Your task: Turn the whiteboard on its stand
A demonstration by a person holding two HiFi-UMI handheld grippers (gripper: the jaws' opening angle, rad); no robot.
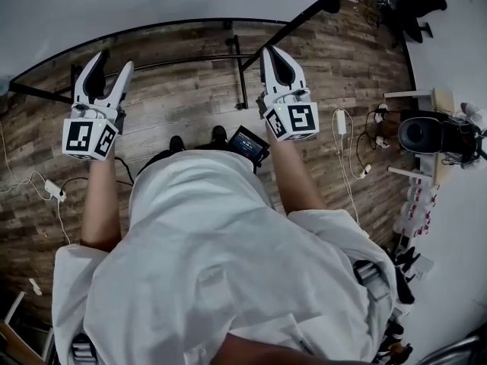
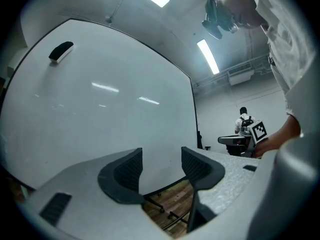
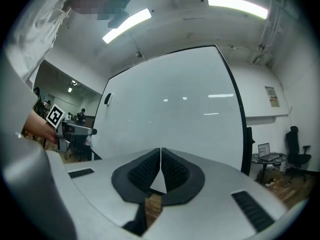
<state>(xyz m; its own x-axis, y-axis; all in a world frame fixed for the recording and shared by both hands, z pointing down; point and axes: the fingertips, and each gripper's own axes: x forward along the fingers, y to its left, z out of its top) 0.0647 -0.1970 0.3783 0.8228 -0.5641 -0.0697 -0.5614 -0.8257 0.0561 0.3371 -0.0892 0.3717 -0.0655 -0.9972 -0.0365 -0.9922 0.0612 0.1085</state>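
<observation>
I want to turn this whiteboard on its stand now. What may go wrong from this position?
1. The right gripper has its jaws shut on nothing and the left gripper is open, so neither holds the whiteboard; a push on its smooth face may slip.
2. The stand's floor bar lies close before the person's shoes; a trip seems possible.
3. The dark eraser-like block on the board may fall when it turns.

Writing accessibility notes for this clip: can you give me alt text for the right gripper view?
The right gripper, jaws shut with nothing between them, points at a large whiteboard in a dark frame that fills the middle of the view. Strip lights run across the ceiling above, and an office chair stands at the far right.
</observation>
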